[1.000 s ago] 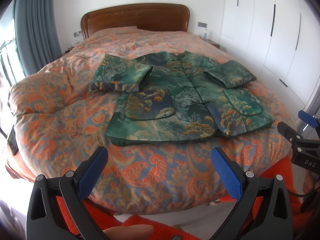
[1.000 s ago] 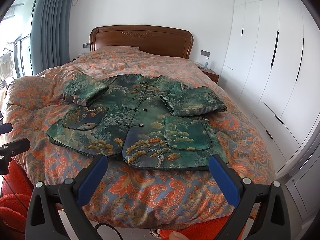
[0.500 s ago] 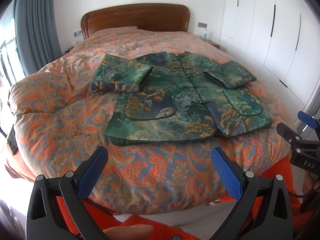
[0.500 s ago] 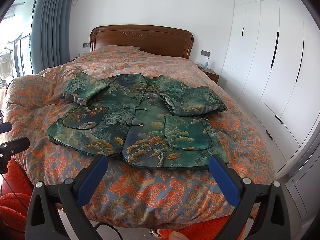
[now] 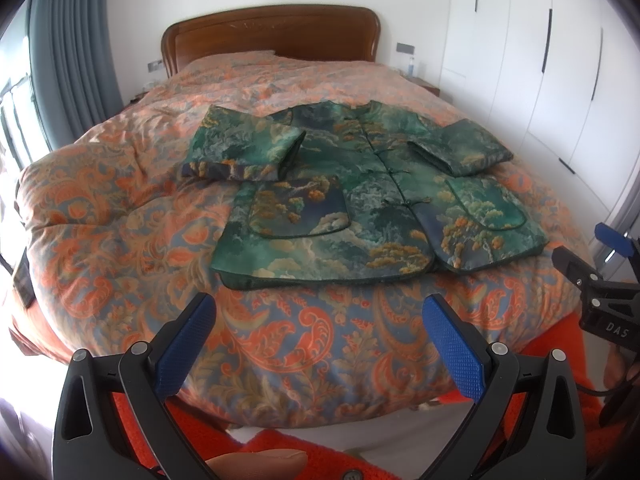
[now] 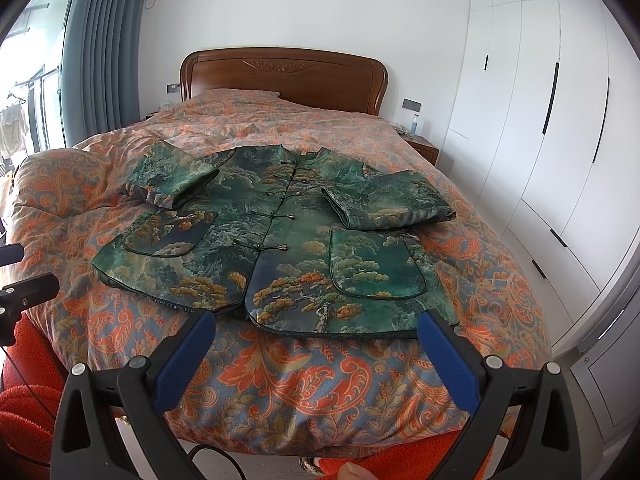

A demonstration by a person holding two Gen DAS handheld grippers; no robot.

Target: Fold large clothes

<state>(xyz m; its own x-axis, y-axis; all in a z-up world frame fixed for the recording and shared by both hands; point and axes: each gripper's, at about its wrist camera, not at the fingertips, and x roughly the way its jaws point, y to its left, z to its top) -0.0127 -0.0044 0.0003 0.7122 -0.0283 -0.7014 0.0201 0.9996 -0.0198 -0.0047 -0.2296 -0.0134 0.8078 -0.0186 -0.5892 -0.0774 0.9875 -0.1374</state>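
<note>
A green brocade jacket with a pine-and-cloud pattern point(image 6: 280, 248) lies flat, front up and buttoned, on the orange paisley quilt point(image 6: 320, 380) of the bed with the brown wooden headboard point(image 6: 280, 72). Both sleeves are folded inward onto the chest. The left tongs point(image 5: 320, 340) and right tongs point(image 6: 316, 354) hang above the bed's foot, near the hem, each spread wide and grasping nothing.

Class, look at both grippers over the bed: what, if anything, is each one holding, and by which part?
Nothing is held. The left gripper and right gripper are both open, short of the green jacket, which lies flat on the bed.
</note>
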